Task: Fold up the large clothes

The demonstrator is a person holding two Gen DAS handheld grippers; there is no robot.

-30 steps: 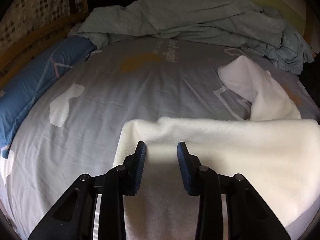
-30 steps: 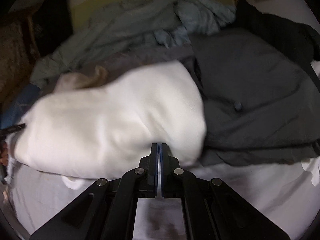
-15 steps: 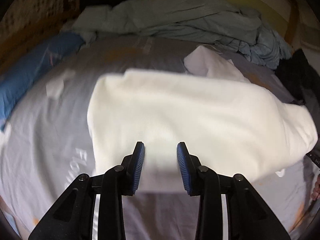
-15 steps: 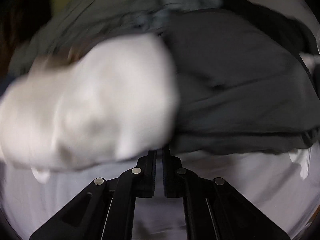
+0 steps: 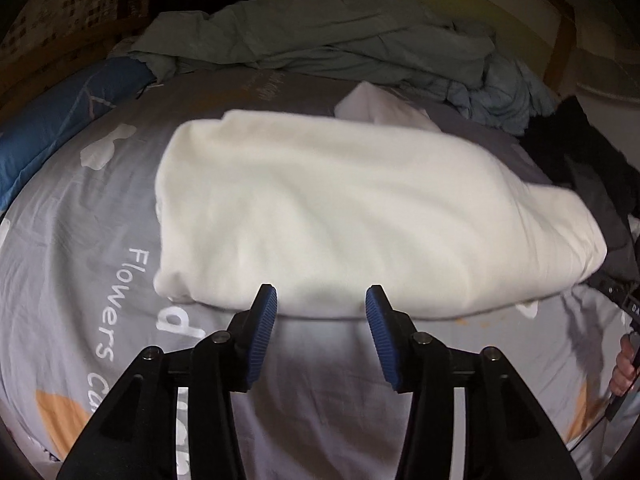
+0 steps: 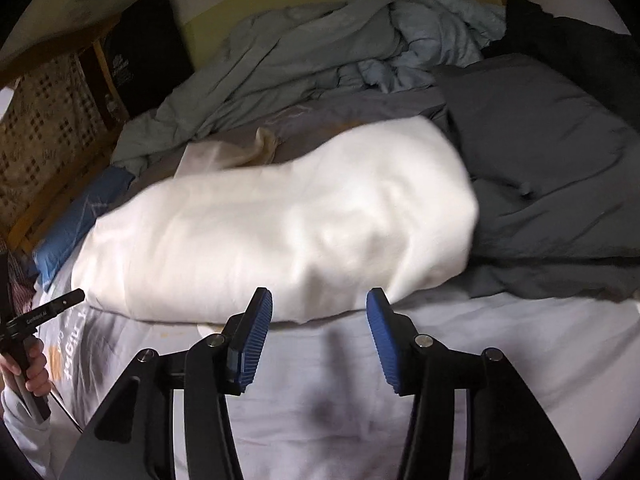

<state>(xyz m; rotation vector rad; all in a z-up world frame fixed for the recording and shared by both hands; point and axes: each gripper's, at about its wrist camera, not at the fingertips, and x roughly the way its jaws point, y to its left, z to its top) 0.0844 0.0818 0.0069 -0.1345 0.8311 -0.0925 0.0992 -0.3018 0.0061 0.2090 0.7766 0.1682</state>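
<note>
Garment (image 5: 360,216) on bedsheet (image 5: 80,248) — folded

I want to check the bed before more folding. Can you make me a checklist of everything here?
Surface: grey printed bedsheet with white lettering, wrinkled.
Job's things: cream-white folded garment lying on the sheet, released.
Clutter: crumpled grey-green duvet at the far end; dark grey garment beside the white one; blue pillow at the edge.
Grippers: left gripper and right gripper both opening, nothing between the blue pads.
Cables: thin dark cable by the hand holding the other gripper.
Surroundings: wooden bed frame, dim room.
</note>
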